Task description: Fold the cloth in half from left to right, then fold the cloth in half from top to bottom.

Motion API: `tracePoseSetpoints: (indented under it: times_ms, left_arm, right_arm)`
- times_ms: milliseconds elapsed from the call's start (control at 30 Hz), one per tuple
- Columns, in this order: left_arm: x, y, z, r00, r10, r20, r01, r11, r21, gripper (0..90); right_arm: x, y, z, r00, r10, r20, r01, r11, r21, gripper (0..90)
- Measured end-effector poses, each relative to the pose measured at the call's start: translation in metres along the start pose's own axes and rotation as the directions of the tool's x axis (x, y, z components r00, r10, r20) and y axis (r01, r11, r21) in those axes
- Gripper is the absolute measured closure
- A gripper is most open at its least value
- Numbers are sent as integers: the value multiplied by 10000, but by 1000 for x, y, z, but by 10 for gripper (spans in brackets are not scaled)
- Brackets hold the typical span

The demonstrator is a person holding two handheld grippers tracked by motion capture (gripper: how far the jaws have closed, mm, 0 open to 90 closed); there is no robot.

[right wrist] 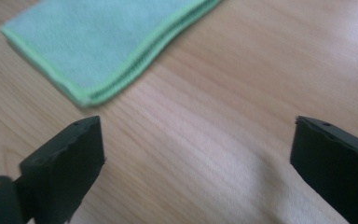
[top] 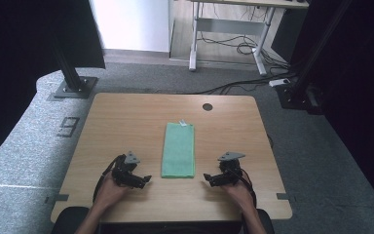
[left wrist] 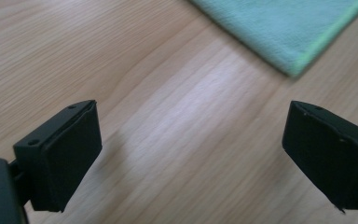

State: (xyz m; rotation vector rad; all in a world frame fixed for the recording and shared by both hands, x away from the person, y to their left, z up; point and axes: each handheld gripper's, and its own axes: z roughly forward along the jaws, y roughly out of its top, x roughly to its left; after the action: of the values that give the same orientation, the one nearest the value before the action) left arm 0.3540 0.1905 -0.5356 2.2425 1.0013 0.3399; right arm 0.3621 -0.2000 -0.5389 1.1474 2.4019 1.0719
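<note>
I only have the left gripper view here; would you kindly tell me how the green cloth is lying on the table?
Observer: The green cloth is folded into a long strip in the middle of the table.
Operator: Where is the other gripper?
Observer: The right gripper sits beside the cloth's near right corner, apart from it, jaws open with nothing between them.
Operator: Anything at the cloth's far end?
Observer: A small white tag sticks out there.
</note>
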Motion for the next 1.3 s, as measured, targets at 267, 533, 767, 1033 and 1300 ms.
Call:
tracePoseSetpoints:
  times_ms: [267,533,767,1033,1300]
  left_arm:
    - [12,-7,7,9997,-172,-161,172,9998,26,6]
    - [11,-7,11,9995,145,-273,-147,9999,-88,0]
    - [13,-7,12,9998,120,-157,-121,9999,-41,0]
    - [13,-6,12,9998,130,-138,-131,9999,-44,0]
    - [13,-6,12,9998,171,-90,-171,9998,-54,0]
  right_arm:
    - [-3,-8,7,10000,-22,48,21,9997,263,0]
    - [-6,-13,10,9995,-221,224,218,9997,123,0]
    - [-5,-13,11,9981,-405,474,400,9991,121,0]
    - [-5,-13,11,9981,-405,462,400,9991,111,0]
    - [-5,-13,11,9981,-415,445,411,9991,111,0]
